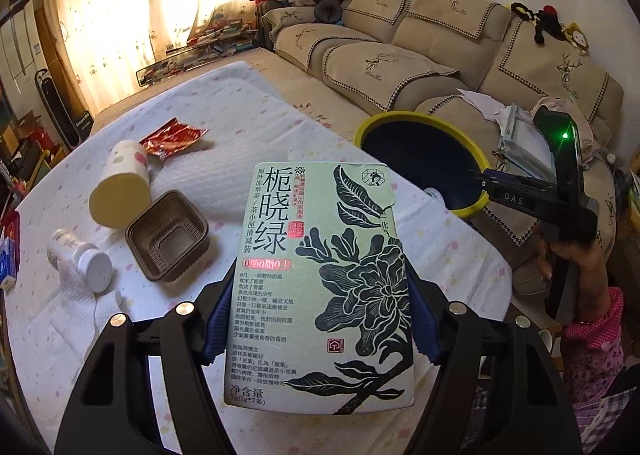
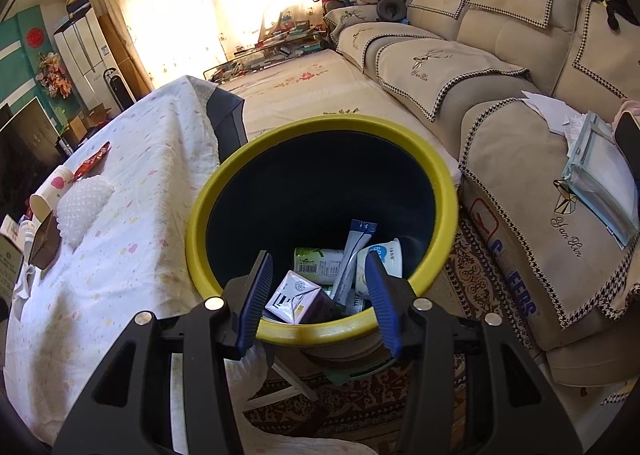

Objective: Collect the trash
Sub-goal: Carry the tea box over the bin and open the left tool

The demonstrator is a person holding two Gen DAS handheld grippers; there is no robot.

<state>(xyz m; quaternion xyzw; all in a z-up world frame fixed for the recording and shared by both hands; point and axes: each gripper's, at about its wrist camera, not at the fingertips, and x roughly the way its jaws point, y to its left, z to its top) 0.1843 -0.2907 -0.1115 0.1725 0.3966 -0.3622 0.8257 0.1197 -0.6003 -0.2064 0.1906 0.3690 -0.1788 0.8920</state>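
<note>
left wrist: left gripper point(image 1: 320, 319) clamps the pale green printed cardboard tea box point(image 1: 320, 287) by its long sides, clear of the white cloth-covered table point(image 1: 256, 115), likely for carrying | right wrist: right gripper point(image 2: 318, 297) part-open, empty, poised above the yellow-rimmed dark bin point(image 2: 320, 127) holding earlier cartons, beside the table, apparently waiting

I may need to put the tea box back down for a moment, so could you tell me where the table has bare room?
The cloth is bare along the table side nearest the yellow-rimmed bin, from the far corner to the tea box. The other side is crowded: paper cup, red wrapper, bubble wrap, brown tray, white bottle.
</note>
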